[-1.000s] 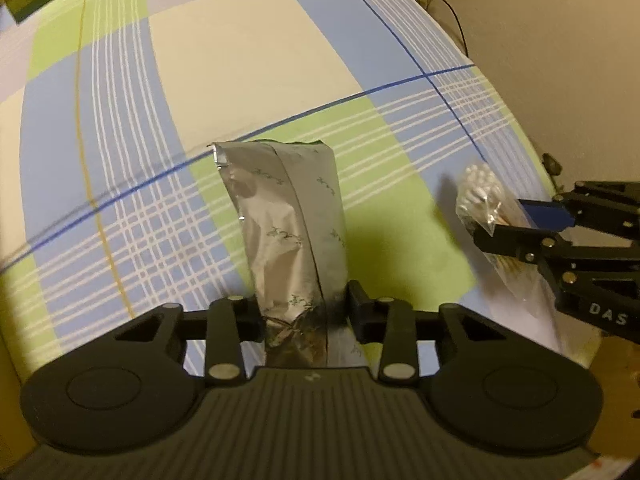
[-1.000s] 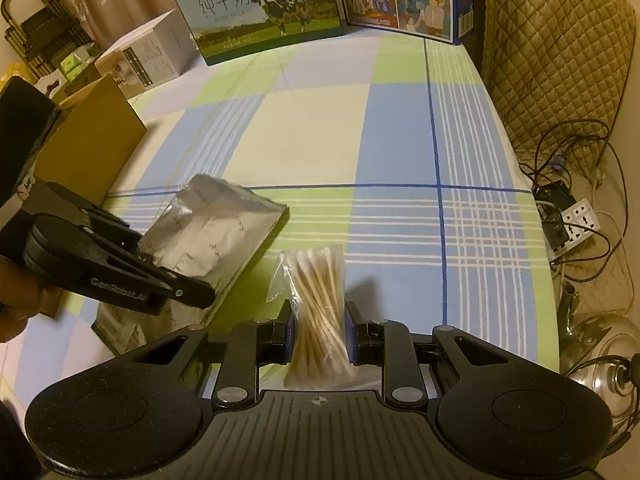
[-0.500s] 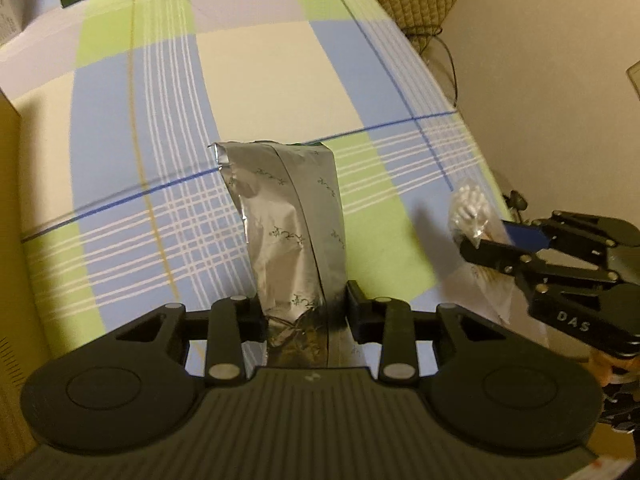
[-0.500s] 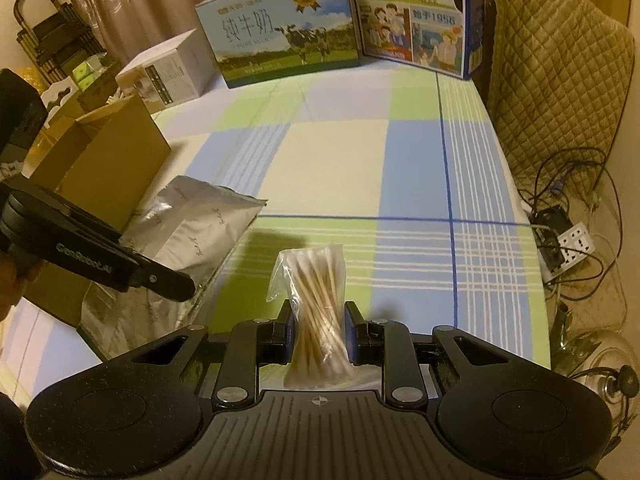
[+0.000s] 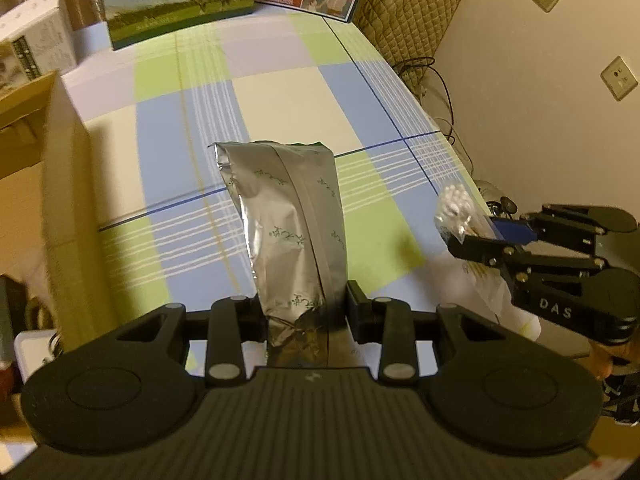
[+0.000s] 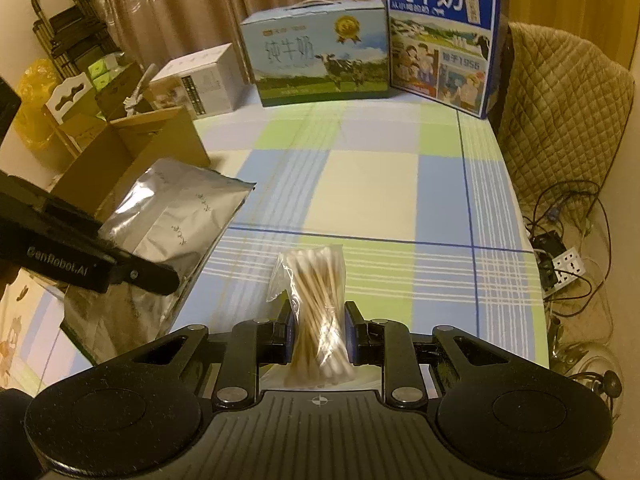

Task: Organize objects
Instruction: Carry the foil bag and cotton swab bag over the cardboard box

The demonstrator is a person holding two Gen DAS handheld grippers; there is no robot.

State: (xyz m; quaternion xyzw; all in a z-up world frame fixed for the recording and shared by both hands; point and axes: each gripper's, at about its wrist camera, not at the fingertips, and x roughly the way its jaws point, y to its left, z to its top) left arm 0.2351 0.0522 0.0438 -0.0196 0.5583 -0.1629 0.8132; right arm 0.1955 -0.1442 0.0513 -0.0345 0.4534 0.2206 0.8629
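A silver foil pouch (image 5: 288, 224) with small leaf prints hangs above the checked tablecloth, and my left gripper (image 5: 306, 314) is shut on its lower end. In the right wrist view the same foil pouch (image 6: 176, 216) shows at the left, with the left gripper's black finger across it. My right gripper (image 6: 318, 334) is shut on a clear bag of cotton swabs (image 6: 316, 292) with wooden stems, lifted off the cloth. From the left wrist view the bag of cotton swabs (image 5: 460, 212) and the right gripper (image 5: 476, 240) appear at the right.
An open cardboard box (image 6: 132, 160) stands at the table's left side, also seen as the cardboard box (image 5: 44, 184). Two milk cartons (image 6: 320, 64) and a white box (image 6: 200, 80) line the far edge. A quilted chair (image 6: 560, 120) and cables with a power strip (image 6: 560, 268) lie to the right.
Both grippers have risen with their loads still held. More of the table, the cardboard box and the milk cartons have come into view.
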